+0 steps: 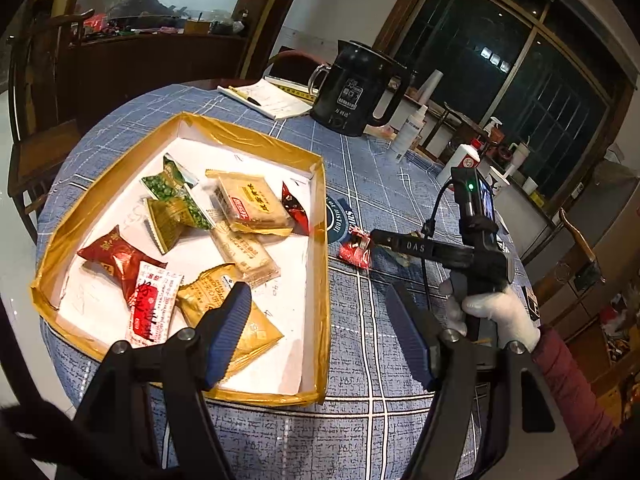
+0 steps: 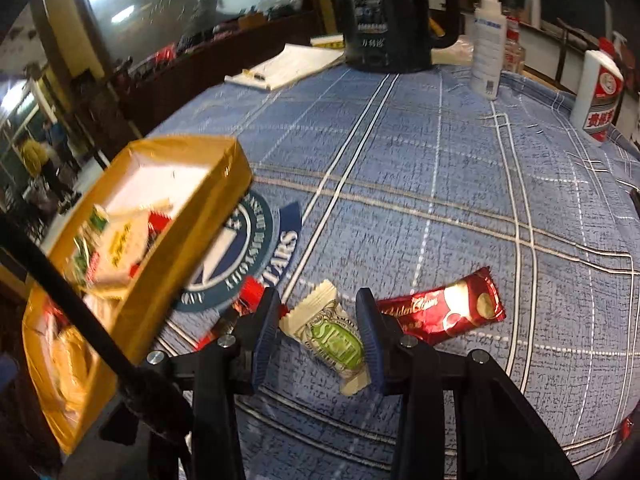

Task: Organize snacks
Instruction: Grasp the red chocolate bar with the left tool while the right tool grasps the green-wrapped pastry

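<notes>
A gold-rimmed box (image 1: 320, 240) on the blue plaid tablecloth holds several snack packets, red, green, gold and beige. My left gripper (image 1: 316, 320) is open and empty, hovering over the box's near right corner. My right gripper (image 2: 318, 328) is open with its fingers on either side of a cream-and-green wrapped candy (image 2: 332, 340) lying on the cloth. A red bar wrapper (image 2: 444, 312) lies just right of it, and another red packet (image 2: 244, 308) lies at its left. In the left wrist view the right gripper (image 1: 376, 240) sits beside a red packet (image 1: 356, 250), right of the box.
A black kettle (image 1: 356, 92), a notepad with a pen (image 1: 268, 98), a white spray bottle (image 1: 408, 132) and a white-and-red bottle (image 2: 600, 96) stand at the table's far side. The gold box (image 2: 180, 248) is close on the right gripper's left.
</notes>
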